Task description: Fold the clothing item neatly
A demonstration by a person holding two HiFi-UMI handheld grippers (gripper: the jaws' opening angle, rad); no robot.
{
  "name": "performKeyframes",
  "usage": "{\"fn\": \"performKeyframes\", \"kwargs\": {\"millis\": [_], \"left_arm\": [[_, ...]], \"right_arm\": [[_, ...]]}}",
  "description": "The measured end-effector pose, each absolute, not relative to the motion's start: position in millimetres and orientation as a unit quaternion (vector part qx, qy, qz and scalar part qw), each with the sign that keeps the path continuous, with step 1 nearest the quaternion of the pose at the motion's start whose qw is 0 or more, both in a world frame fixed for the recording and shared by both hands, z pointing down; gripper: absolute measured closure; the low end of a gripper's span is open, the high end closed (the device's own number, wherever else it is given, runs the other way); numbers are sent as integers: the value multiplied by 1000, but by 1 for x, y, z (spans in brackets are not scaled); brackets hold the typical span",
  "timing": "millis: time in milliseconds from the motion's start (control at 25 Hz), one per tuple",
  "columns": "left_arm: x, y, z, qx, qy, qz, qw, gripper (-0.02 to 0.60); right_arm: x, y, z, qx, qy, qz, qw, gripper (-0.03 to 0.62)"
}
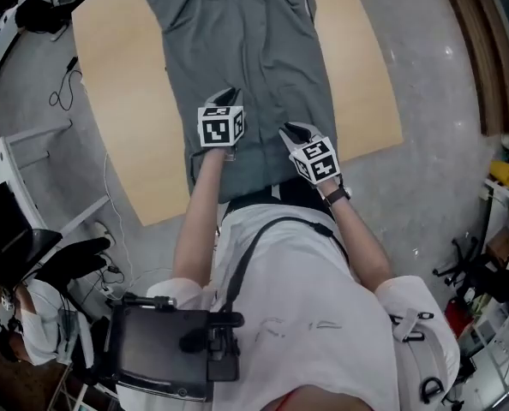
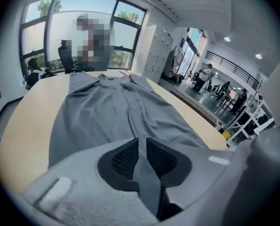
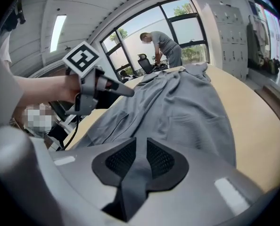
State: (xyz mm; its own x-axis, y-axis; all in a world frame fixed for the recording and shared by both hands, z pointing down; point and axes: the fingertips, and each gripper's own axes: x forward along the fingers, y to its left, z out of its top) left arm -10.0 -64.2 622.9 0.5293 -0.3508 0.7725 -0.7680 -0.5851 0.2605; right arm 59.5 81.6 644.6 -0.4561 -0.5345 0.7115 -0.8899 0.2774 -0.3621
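Two grippers are shown at the near edge of a grey garment (image 1: 254,50), which is spread lengthwise over a pale wooden table (image 1: 117,84). The left gripper (image 1: 227,97) is seen with its fingers (image 2: 125,158) pinched on a narrow fold of the grey cloth. The fold is gripped between the two dark meshed faces and runs back behind them, towards the gripper's body. The right gripper (image 1: 294,132) is presented in like manner. Its fingers (image 3: 161,160) are pinched on a pleat of the same cloth, which is gathered between them and hangs down behind them.

Ahead of both pairs of fingers, the rest of the garment is laid along the table, and soft ridges are seen in it at the far end. To the outer side of each pair, bare table is exposed beyond the cloth. The two pairs of fingers are held side by side, a little apart, both angled downward at the same near edge. In the right gripper view, the left gripper is found to the left of the right fingers, with its marker cube (image 3: 81,56) uppermost. Behind the fingers, the person's forearms (image 1: 194,221) and white shirt (image 1: 306,298) are seen.
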Motion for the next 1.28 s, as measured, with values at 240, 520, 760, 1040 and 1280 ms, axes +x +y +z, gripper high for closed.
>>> {"fn": "performKeyframes", "kwargs": {"millis": [240, 520, 760, 1040, 1280], "left_arm": [[41, -188, 614, 849, -324, 342, 240, 525], [95, -337, 631, 858, -318, 303, 267, 523], [130, -407, 668, 852, -277, 330, 298, 523], [151, -429, 706, 830, -242, 359, 351, 574], [151, -459, 698, 837, -269, 381, 286, 575]], "right_arm": [[65, 67, 643, 495, -748, 388, 212, 525], [57, 86, 642, 494, -731, 425, 202, 526], [44, 95, 652, 493, -720, 450, 192, 508], [39, 104, 677, 490, -699, 462, 239, 523], [45, 114, 683, 518, -676, 475, 223, 589]]}}
